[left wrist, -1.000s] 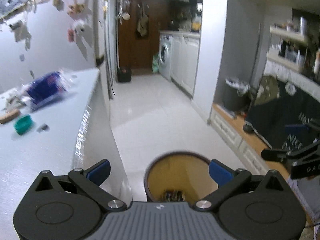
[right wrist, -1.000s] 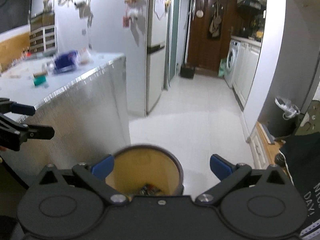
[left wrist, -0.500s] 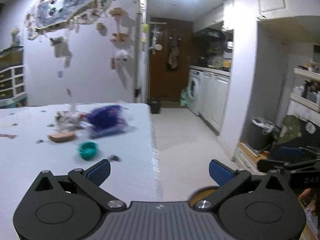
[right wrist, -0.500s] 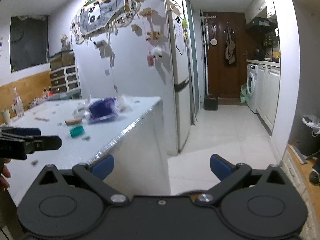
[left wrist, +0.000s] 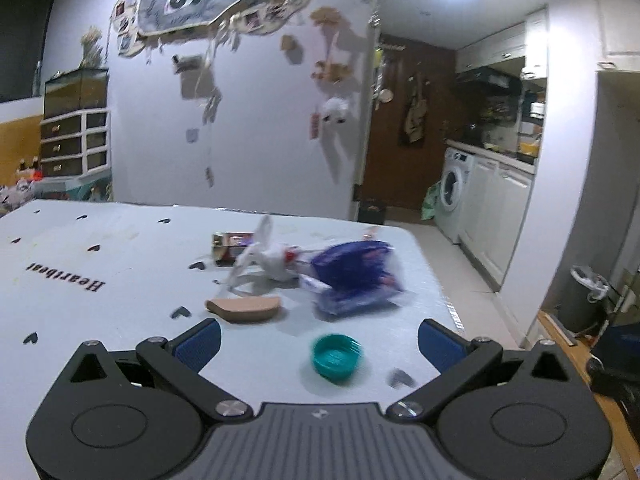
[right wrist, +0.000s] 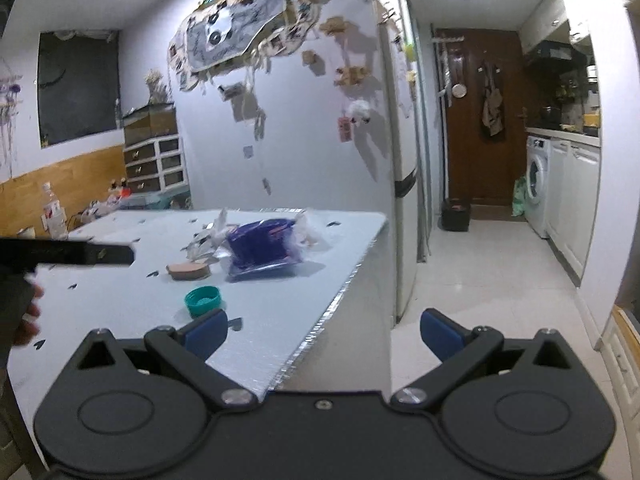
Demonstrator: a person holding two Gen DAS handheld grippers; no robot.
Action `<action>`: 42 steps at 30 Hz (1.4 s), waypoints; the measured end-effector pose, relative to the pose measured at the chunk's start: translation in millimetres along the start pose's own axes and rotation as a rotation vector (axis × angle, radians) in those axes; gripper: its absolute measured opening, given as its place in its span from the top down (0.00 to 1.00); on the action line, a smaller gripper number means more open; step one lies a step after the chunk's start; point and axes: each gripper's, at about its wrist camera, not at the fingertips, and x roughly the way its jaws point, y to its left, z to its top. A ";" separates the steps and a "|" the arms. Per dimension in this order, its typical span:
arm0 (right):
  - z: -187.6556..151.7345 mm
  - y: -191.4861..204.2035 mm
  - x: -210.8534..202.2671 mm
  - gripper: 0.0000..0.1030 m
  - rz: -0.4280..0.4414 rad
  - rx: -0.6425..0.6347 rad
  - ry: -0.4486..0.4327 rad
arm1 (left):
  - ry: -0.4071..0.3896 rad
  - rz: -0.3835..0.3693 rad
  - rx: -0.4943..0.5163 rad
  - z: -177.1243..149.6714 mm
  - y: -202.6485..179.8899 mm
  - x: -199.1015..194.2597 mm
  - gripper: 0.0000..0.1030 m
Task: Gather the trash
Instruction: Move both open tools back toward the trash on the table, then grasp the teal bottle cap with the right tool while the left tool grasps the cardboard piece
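Observation:
Trash lies on the white table (left wrist: 80, 248): a teal bottle cap (left wrist: 337, 357), a brown cork-like piece (left wrist: 245, 306), a blue plastic package (left wrist: 356, 278), crumpled white wrapping (left wrist: 268, 260) and a small dark box (left wrist: 230, 245). My left gripper (left wrist: 318, 338) hovers open over the table's near edge, the cap just ahead between its fingers. My right gripper (right wrist: 322, 330) is open over the table's corner; the cap (right wrist: 202, 300), brown piece (right wrist: 188, 270) and blue package (right wrist: 262, 248) lie ahead to its left. The left gripper's finger (right wrist: 80, 254) shows at the left of that view.
A fridge (right wrist: 404, 160) stands past the table's far end. Beyond it a tiled corridor (right wrist: 492, 280) runs to a brown door, with a washing machine (right wrist: 536, 188) and white cabinets on the right. A lined bin (left wrist: 588, 300) stands by the right wall.
Both grippers have risen from the brown bin on the floor, now out of sight, and swung left to face the tabletop. Both stay open and hold nothing.

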 end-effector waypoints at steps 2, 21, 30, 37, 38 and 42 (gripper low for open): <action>3.0 8.9 8.8 0.00 0.007 -0.016 0.001 | 0.025 0.002 -0.011 11.2 12.2 20.2 0.00; 21.6 53.5 80.0 0.00 0.135 -0.107 0.041 | 0.209 0.134 -0.153 10.9 71.7 188.0 0.00; 18.9 93.2 145.0 0.00 0.224 -0.219 0.219 | 0.182 0.166 -0.099 8.9 62.6 195.9 0.00; 15.4 119.0 194.7 0.16 0.272 -0.241 0.304 | 0.183 0.167 -0.087 9.2 63.0 196.9 0.05; 14.1 123.1 199.5 0.22 0.273 -0.255 0.312 | 0.181 0.171 -0.076 9.2 62.6 196.8 0.10; 13.6 133.4 212.3 0.30 0.260 -0.285 0.309 | 0.174 0.156 -0.074 8.1 65.4 194.0 0.10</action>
